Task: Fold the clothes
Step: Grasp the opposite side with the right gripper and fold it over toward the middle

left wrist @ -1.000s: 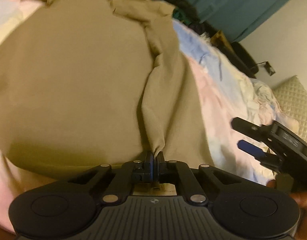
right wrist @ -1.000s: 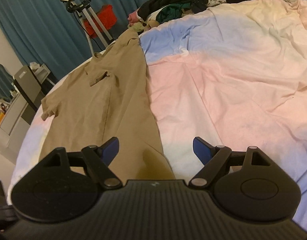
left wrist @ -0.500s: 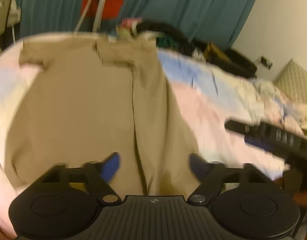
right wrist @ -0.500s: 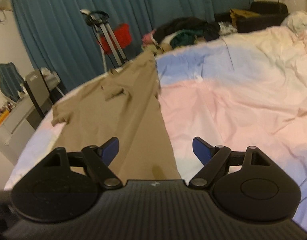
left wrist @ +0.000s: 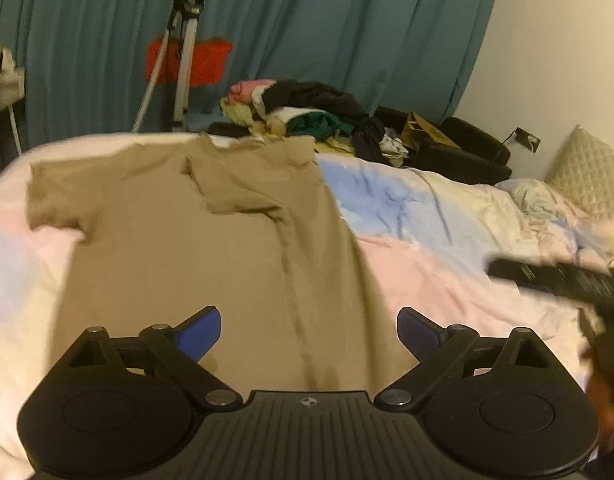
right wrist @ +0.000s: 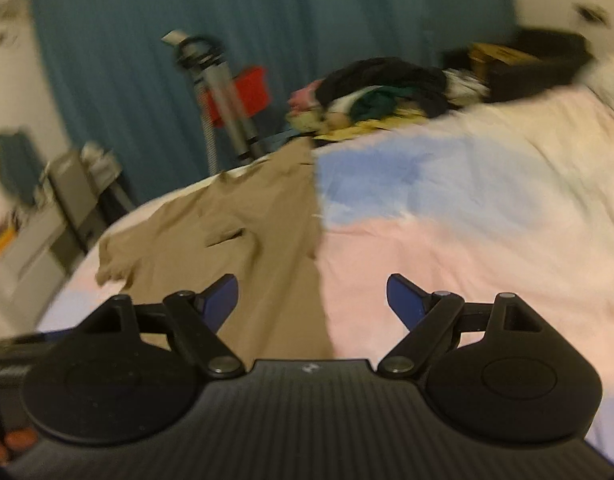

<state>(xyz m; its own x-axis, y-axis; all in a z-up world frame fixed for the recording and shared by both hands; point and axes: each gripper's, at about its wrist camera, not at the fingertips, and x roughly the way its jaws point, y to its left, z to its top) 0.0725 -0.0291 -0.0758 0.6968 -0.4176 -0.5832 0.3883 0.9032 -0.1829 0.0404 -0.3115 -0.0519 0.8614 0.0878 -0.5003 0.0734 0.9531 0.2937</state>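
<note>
A tan T-shirt [left wrist: 211, 248] lies flat on the bed, its right side folded inward with one sleeve laid over the chest. My left gripper [left wrist: 309, 330] hovers above the shirt's near hem; its jaws are opening wide, with nothing between the blue pads. In the right wrist view the same T-shirt [right wrist: 243, 248] lies to the left. My right gripper [right wrist: 312, 300] stands open and empty above the shirt's right edge and the pastel bedcover [right wrist: 447, 220]. The other gripper [left wrist: 555, 280] shows blurred at the right of the left wrist view.
A pile of mixed clothes [left wrist: 307, 116] sits at the bed's far edge. A tripod stand [left wrist: 183, 56] and a red box [left wrist: 189, 60] stand before the teal curtain. A quilted pillow [left wrist: 587, 176] lies far right. A desk [right wrist: 67, 208] stands left of the bed.
My left gripper let go of the shirt's fold, opened wide and rose, so the view now tilts up to the curtain. The right gripper also lifted, staying open.
</note>
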